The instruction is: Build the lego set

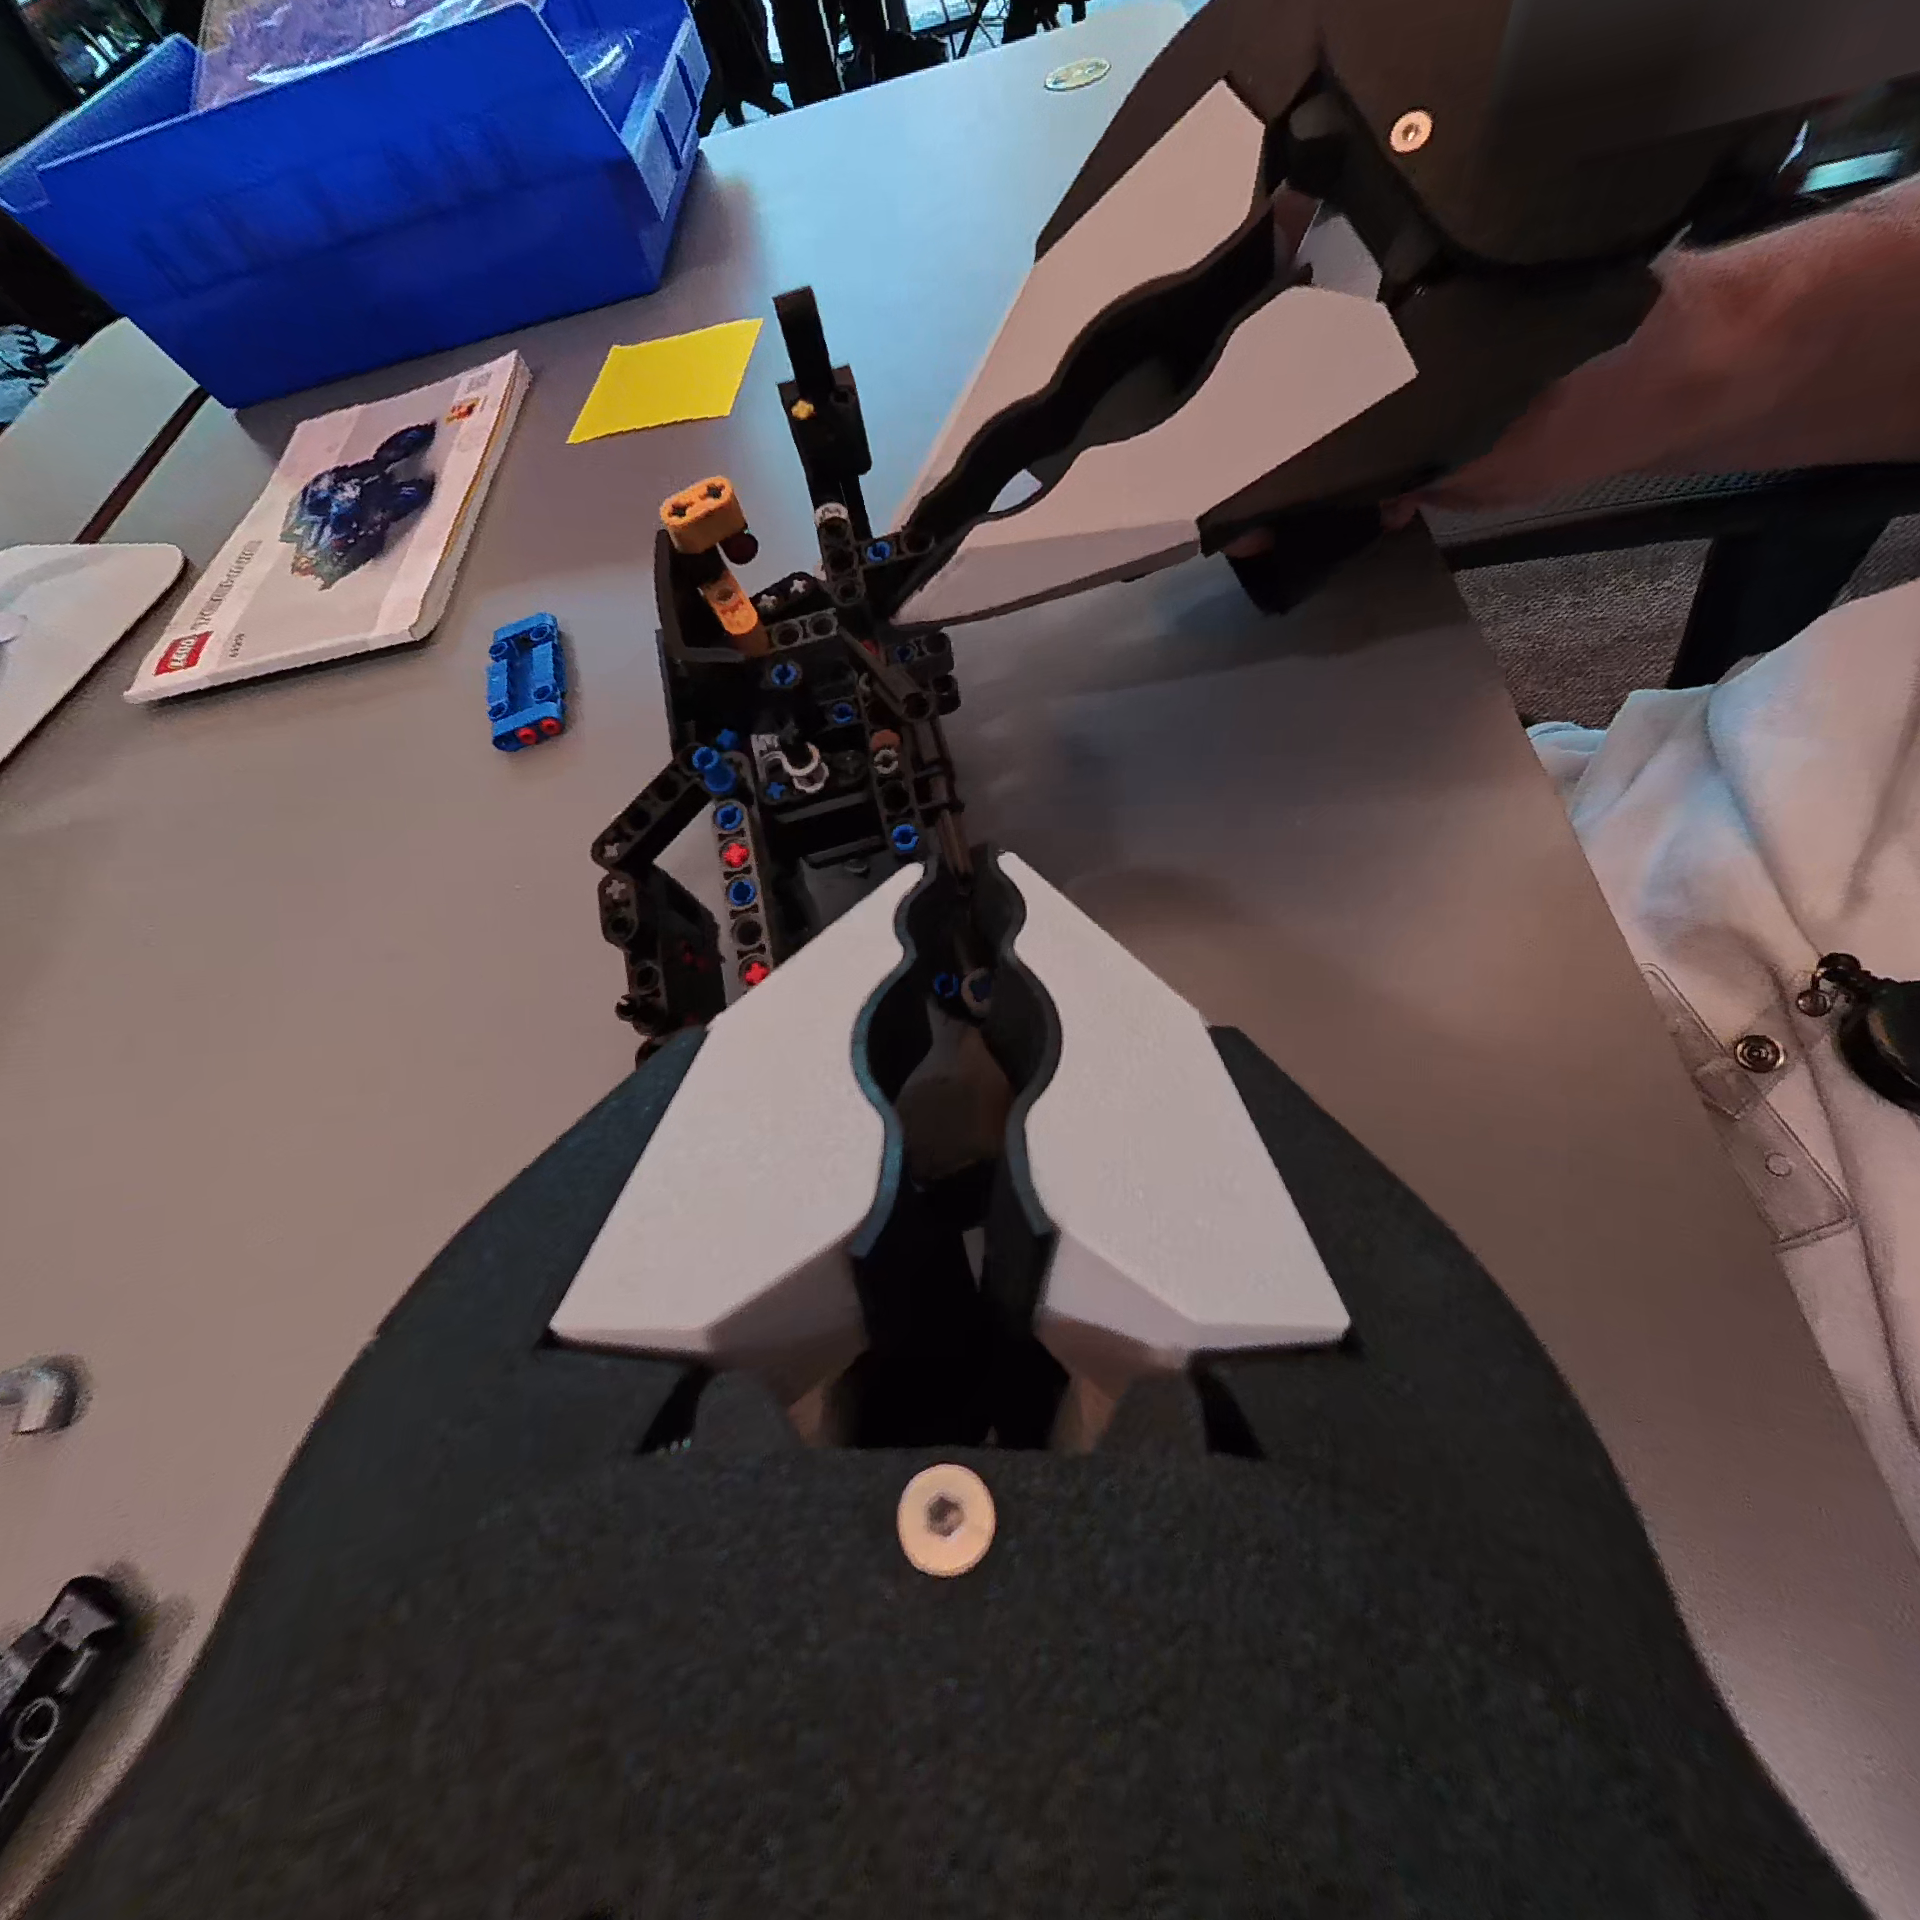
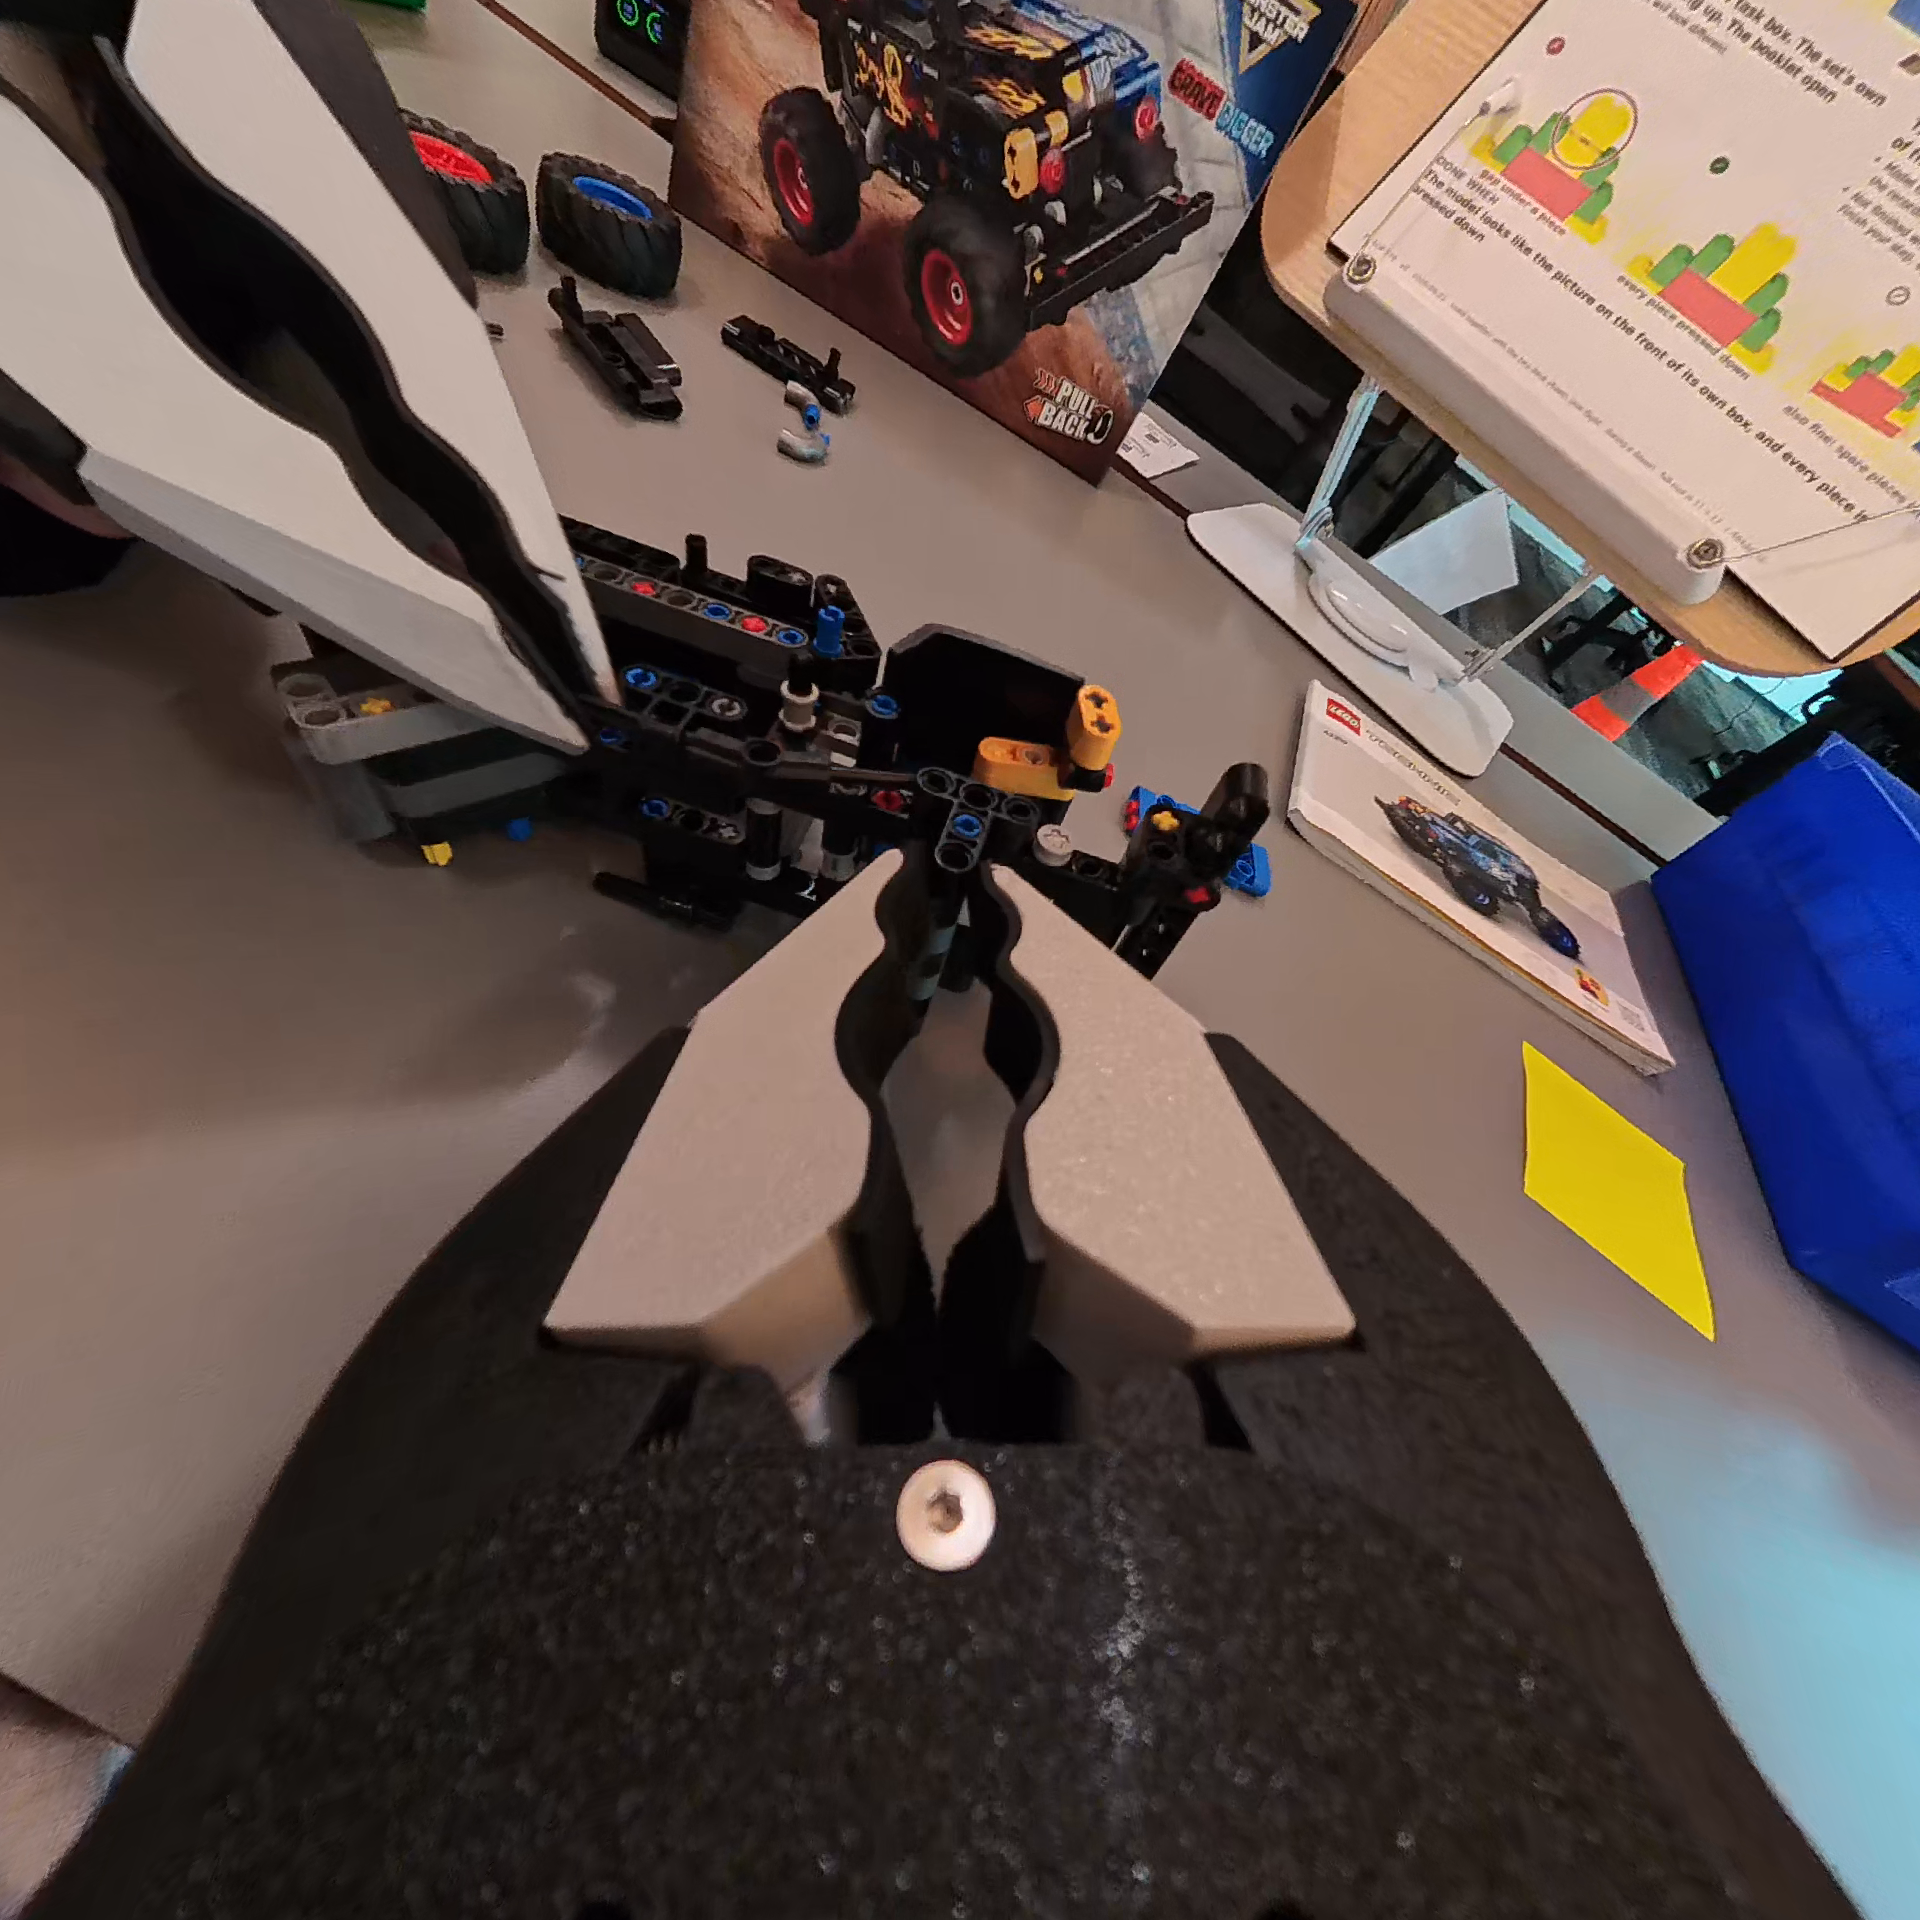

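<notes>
A black brick-built vehicle chassis [image 1: 800, 727] with blue and red pins and a yellow-orange connector [image 1: 707, 511] lies on the grey table. My left gripper [image 1: 961, 873] is shut on a thin black rod at the chassis's near end. My right gripper [image 1: 904, 592] comes in from the upper right and meets the chassis's far side. In the right wrist view, the right gripper [image 2: 945, 868] is shut on a black T-shaped beam of the chassis [image 2: 727, 727], beside the yellow-orange connector [image 2: 1091, 722]. The left gripper [image 2: 592, 717] grips the other end from the upper left.
A blue bin [image 1: 364, 197], a booklet [image 1: 332, 530], a yellow note [image 1: 670, 379] and a small blue piece [image 1: 528, 681] lie left of the chassis. Two tyres [image 2: 608, 223], loose black parts [image 2: 623, 353], a toy box [image 2: 966, 208] and a page stand [image 2: 1403, 623] sit behind. A person in white [image 1: 1766, 883] stands at the table edge. Tip to tip, the grippers are about 7 centimeters apart. The small blue piece [image 1: 528, 681] lies around 15 centimeters away from my right fingertips.
</notes>
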